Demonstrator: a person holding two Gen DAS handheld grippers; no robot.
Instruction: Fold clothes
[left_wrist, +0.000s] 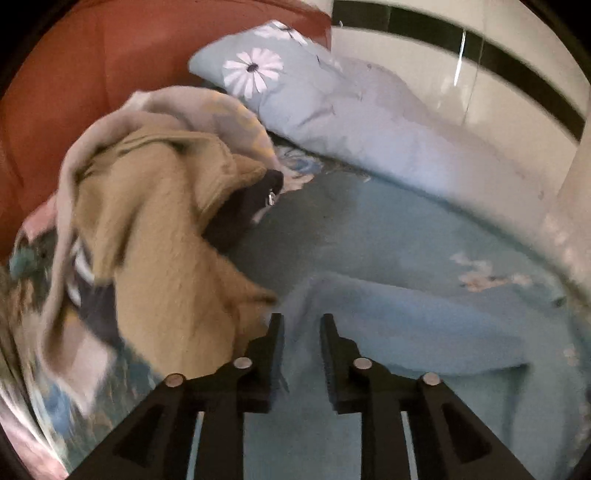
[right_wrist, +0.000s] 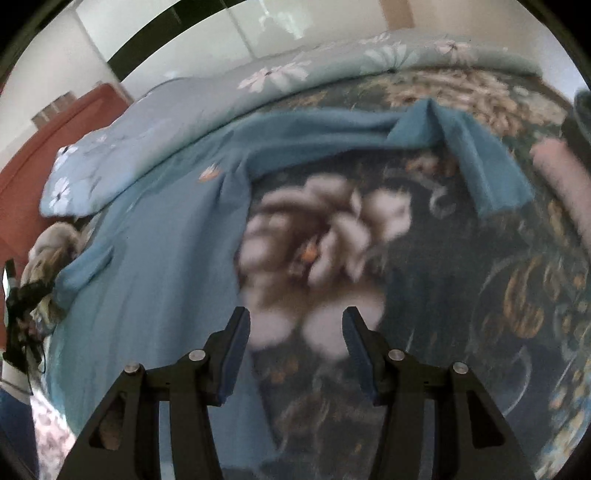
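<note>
While both hand-held grippers are hovering over the bed (right_wrist: 480, 302), the blue garment (right_wrist: 155, 236) is lying spread on the dark floral blanket, unfolded as far as these views show.

Right hand-held gripper (right_wrist: 295, 325): jaws standing wide apart, nothing between them. It is sitting over bare blanket at the big pale flower print, with the garment's body just to its left. One sleeve (right_wrist: 480, 162) is running away from the body across the far side of the blanket, then bending down toward the right, so the long axis of that sleeve is lying crosswise ahead of this gripper, well apart from its fingertips.

Left hand-held gripper (left_wrist: 302, 325): jaws narrowly parted, empty as far as I can tell. It is pointing straight over blue cloth, which is lying directly ahead and to its right. A heap of other clothes, topped by a tan fleece (left_wrist: 166, 229), is sitting just to its left, near the pillow (left_wrist: 332, 110).

Judgement: left is nearer the garment's body; right is nearer the outstretched sleeve. Motion blur is limiting detail on hems and edges.
</note>
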